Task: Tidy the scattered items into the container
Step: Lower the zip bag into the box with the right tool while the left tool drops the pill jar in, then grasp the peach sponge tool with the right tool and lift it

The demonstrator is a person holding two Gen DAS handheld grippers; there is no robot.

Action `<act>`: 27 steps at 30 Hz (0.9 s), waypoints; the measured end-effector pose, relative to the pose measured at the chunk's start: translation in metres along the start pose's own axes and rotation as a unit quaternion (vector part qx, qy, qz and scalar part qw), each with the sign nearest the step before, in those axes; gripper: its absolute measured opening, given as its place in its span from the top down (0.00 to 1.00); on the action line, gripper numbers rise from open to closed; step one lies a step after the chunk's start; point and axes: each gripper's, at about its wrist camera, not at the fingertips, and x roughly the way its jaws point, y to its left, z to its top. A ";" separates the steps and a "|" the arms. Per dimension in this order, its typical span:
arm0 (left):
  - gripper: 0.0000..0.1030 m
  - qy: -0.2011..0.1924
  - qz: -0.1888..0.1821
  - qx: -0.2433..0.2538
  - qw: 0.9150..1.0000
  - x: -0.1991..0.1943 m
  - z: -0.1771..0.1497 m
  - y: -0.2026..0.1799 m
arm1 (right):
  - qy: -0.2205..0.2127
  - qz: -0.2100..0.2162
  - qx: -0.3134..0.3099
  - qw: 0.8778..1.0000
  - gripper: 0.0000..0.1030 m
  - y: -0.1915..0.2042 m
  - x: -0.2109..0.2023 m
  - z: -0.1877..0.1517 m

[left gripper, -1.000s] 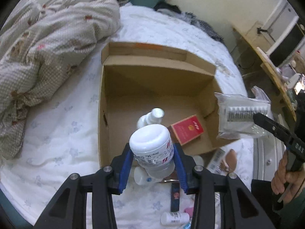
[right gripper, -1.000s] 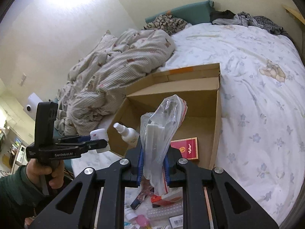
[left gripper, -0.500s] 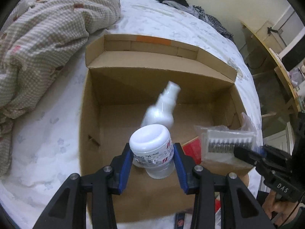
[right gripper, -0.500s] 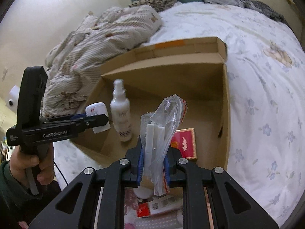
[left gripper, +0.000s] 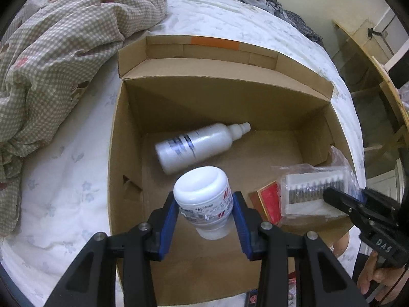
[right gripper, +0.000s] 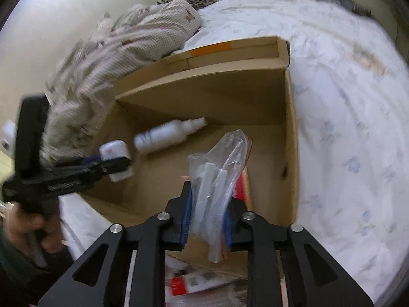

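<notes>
Cardboard is the anchor here: over the near left part of the open cardboard box [left gripper: 120, 140] the left gripper [left gripper: 204, 217] stays clamped on a white jar [left gripper: 202, 194], and behind it on the box floor the spray bottle [left gripper: 196, 145], upright half a second ago, now lies on its side. Toward the box's near right corner, beside the red packet [left gripper: 268, 202], the right gripper [right gripper: 208, 220] has come down inside the walls and its jaws are opening around the clear plastic bag [right gripper: 217, 174]. I judge that item about to drop in, the jar next.

Your plastic bag [left gripper: 317, 192] hides most of the red box [left gripper: 268, 202], and the right wrist view smears the checked blanket [right gripper: 122, 58].
</notes>
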 end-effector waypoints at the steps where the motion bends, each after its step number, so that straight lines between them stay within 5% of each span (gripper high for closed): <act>1: 0.59 -0.001 -0.001 0.000 1.000 -0.001 -0.001 -0.001 | 0.000 -0.006 -0.007 1.000 0.69 0.002 -0.001 -0.001; 4: 0.59 -0.006 0.002 0.002 1.000 -0.005 -0.003 -0.002 | -0.008 -0.001 0.001 1.000 0.35 -0.001 -0.007 -0.003; 8: 0.49 -0.022 0.020 0.023 0.999 -0.014 -0.003 -0.010 | -0.035 0.006 0.021 0.999 0.24 -0.007 -0.025 0.000; 11: 0.32 -0.045 0.031 0.032 0.998 -0.023 -0.003 -0.015 | -0.067 0.007 0.022 0.998 0.22 -0.007 -0.040 0.004; 23: 0.32 -0.095 0.033 0.029 0.995 -0.060 -0.023 -0.026 | -0.090 0.012 0.026 0.996 0.22 -0.007 -0.061 0.007; 27: 0.32 -0.081 0.027 0.018 0.996 -0.067 -0.041 -0.026 | -0.111 0.020 0.029 0.993 0.22 -0.014 -0.082 0.002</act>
